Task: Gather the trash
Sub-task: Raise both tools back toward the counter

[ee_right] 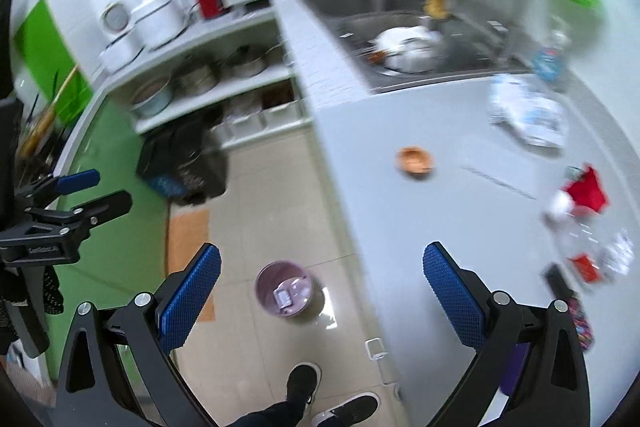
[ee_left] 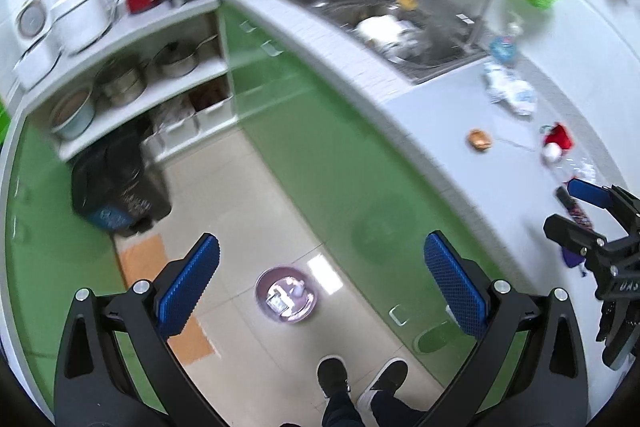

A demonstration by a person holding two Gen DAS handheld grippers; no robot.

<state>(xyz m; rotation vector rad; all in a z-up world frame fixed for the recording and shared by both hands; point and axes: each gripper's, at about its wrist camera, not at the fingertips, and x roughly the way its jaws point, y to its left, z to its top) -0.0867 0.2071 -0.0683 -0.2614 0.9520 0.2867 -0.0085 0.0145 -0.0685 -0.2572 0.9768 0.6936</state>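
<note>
A pink waste bin (ee_left: 286,294) stands on the tiled floor with a few scraps inside, and shows between my left gripper's (ee_left: 320,279) open, empty fingers. My right gripper (ee_right: 322,291) is open and empty too, above the counter's front edge, with the bin (ee_right: 285,289) below. Trash lies on the grey counter (ee_right: 400,227): a brown paper cup (ee_right: 415,159), a crumpled white-blue wrapper (ee_right: 528,111), a red and white scrap (ee_right: 580,195), clear plastic (ee_right: 600,259) and a dark patterned wrapper (ee_right: 572,303). The right gripper (ee_left: 576,215) hovers by that dark wrapper (ee_left: 578,211).
A sink (ee_left: 400,27) full of dishes lies beyond the counter. Green cabinet fronts (ee_left: 320,147) drop to the floor. Open shelves (ee_left: 132,75) with pots and a black bag (ee_left: 116,187) stand at the left. A person's shoes (ee_left: 360,379) are near the bin.
</note>
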